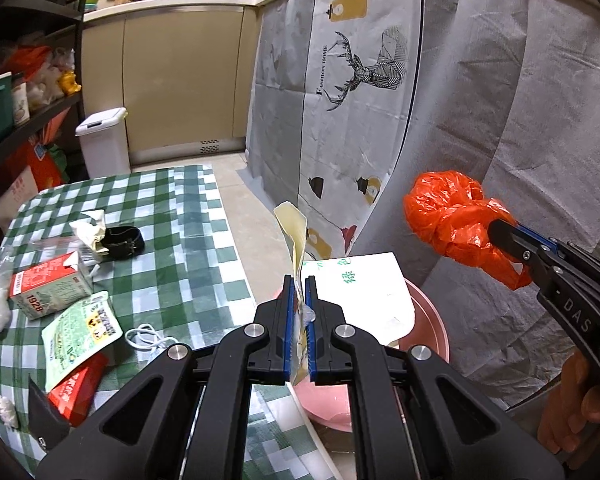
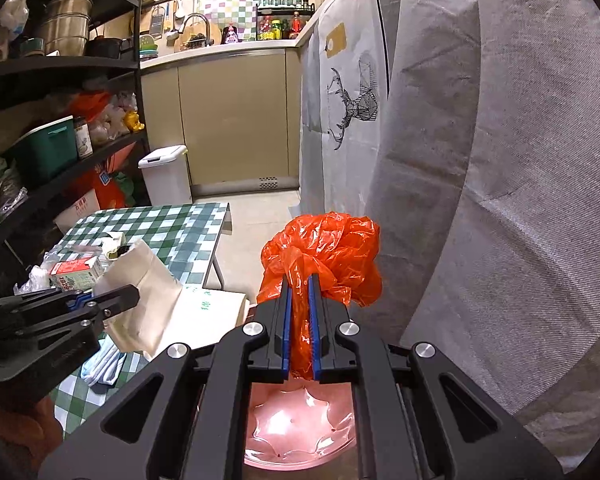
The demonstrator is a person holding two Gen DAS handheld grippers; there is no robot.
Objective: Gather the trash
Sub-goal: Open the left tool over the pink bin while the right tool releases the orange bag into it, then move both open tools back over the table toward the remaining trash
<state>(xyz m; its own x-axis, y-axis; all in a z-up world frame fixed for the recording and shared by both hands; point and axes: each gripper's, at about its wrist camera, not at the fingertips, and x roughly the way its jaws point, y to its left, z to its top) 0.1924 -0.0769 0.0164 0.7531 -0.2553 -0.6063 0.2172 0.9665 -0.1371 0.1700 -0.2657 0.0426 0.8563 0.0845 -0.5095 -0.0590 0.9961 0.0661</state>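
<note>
My left gripper point(image 1: 299, 282) is shut on a flat cream wrapper point(image 1: 294, 232) that sticks up between its blue pads. It hangs at the table's right edge, above a pink basin point(image 1: 432, 320) that holds a white sheet with green print point(image 1: 364, 288). My right gripper point(image 2: 300, 280) is shut on a crumpled orange plastic bag point(image 2: 324, 256), directly above the pink basin point(image 2: 300, 420). In the left wrist view the right gripper point(image 1: 498, 230) and the orange bag point(image 1: 448, 216) are at the right. In the right wrist view the left gripper point(image 2: 132, 294) with the cream wrapper point(image 2: 144, 300) is at the left.
On the green-checked table point(image 1: 180, 240) lie a red-and-white carton point(image 1: 48, 288), a green-white pouch point(image 1: 80, 332), a red packet point(image 1: 76, 388), a white cable point(image 1: 144, 338), a black object point(image 1: 122, 240) and crumpled tissue point(image 1: 86, 228). A white bin point(image 1: 102, 140) stands by the shelves. A draped sheet point(image 1: 500, 120) hangs at the right.
</note>
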